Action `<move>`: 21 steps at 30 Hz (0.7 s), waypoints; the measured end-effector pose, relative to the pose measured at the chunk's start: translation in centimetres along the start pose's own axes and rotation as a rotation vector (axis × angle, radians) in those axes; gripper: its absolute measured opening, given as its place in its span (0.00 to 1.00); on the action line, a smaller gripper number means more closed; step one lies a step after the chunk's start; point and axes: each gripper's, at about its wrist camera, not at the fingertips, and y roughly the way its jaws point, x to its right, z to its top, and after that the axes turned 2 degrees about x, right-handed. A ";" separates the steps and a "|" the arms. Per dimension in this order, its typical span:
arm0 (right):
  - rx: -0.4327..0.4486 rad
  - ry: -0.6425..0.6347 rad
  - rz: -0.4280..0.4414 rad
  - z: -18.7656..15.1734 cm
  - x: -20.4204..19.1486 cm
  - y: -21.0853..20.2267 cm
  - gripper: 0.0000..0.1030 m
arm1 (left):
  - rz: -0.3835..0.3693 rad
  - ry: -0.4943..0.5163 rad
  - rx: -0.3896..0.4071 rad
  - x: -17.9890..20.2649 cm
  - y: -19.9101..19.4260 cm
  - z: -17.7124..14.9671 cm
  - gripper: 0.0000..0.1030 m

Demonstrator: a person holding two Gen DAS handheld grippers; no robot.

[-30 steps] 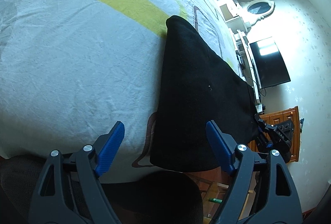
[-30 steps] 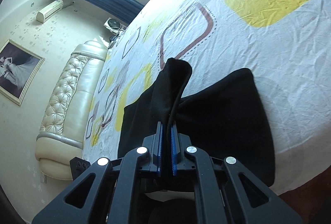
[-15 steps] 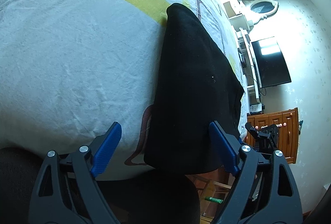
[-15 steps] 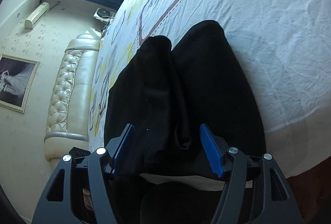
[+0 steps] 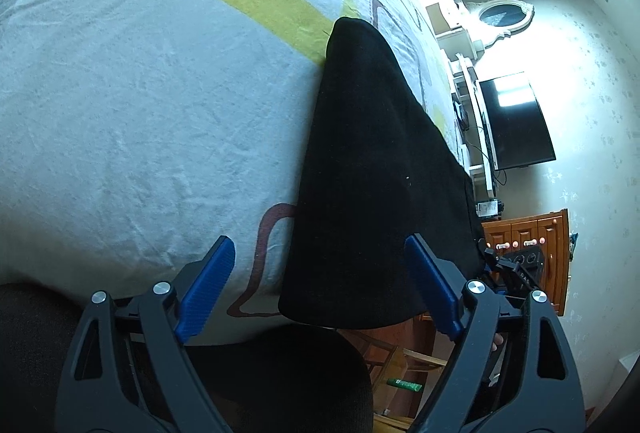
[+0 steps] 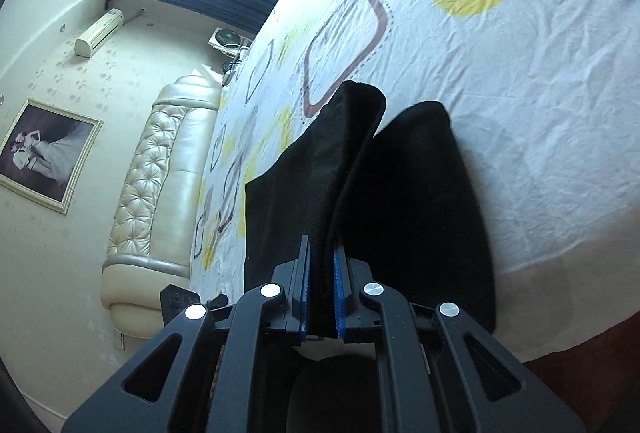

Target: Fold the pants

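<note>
1. Left wrist view: the left gripper (image 5: 320, 281) has its blue pads spread wide, hovering at the near hem of the black pants (image 5: 372, 185), which lie on the patterned bedsheet (image 5: 140, 113).
2. Right wrist view: the right gripper (image 6: 321, 293) is pinching a raised fold of the pants (image 6: 420, 201) between its pads.

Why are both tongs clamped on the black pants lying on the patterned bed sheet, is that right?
Not quite. Only the right tongs are clamped on the black pants, as the right wrist view shows. The left wrist view shows the left tongs wide open, gripping nothing. The pants do lie on the patterned bed sheet.
</note>
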 end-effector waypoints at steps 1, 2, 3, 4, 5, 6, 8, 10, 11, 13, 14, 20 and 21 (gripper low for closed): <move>0.000 0.014 -0.028 -0.2 0.9 -0.2 0.09 | -0.004 0.005 -0.001 0.2 0.2 0.0 0.84; -0.011 0.032 -0.043 -0.4 1.9 0.0 0.09 | -0.008 0.008 -0.004 0.3 0.4 0.0 0.84; -0.020 0.044 -0.061 -0.6 2.8 0.4 0.09 | -0.007 0.008 -0.008 0.3 0.7 0.0 0.84; -0.027 0.049 -0.075 -0.9 3.4 0.8 0.09 | 0.000 0.004 -0.013 0.2 1.0 0.0 0.84; -0.031 0.046 -0.081 -1.1 3.7 1.2 0.09 | 0.008 -0.005 -0.017 0.1 1.3 -0.1 0.84; -0.026 0.046 -0.079 -1.2 3.9 1.3 0.09 | 0.011 -0.015 -0.022 0.1 1.6 -0.1 0.84; -0.024 0.059 -0.060 -1.3 4.2 1.2 0.09 | 0.011 -0.024 -0.024 0.0 1.8 -0.3 0.84; -0.024 0.035 -0.073 -1.4 4.0 0.9 0.09 | 0.006 -0.017 -0.016 0.1 1.7 -0.3 0.84; -0.025 0.032 -0.076 -1.4 4.0 0.7 0.09 | 0.001 -0.016 -0.013 0.1 1.6 -0.2 0.84; -0.030 0.037 -0.070 -1.5 4.0 0.2 0.11 | -0.003 -0.017 -0.017 0.0 1.8 -0.1 0.84; -0.035 0.044 -0.047 -1.5 3.8 -0.1 0.14 | -0.002 -0.019 -0.018 0.0 1.9 -0.1 0.84; 0.118 0.025 -0.067 -1.5 3.4 -4.0 0.74 | -0.023 -0.029 -0.014 0.0 2.2 0.0 0.86; 0.115 0.044 -0.053 -1.6 3.8 -3.9 0.74 | -0.026 -0.029 -0.011 0.0 2.2 0.0 0.86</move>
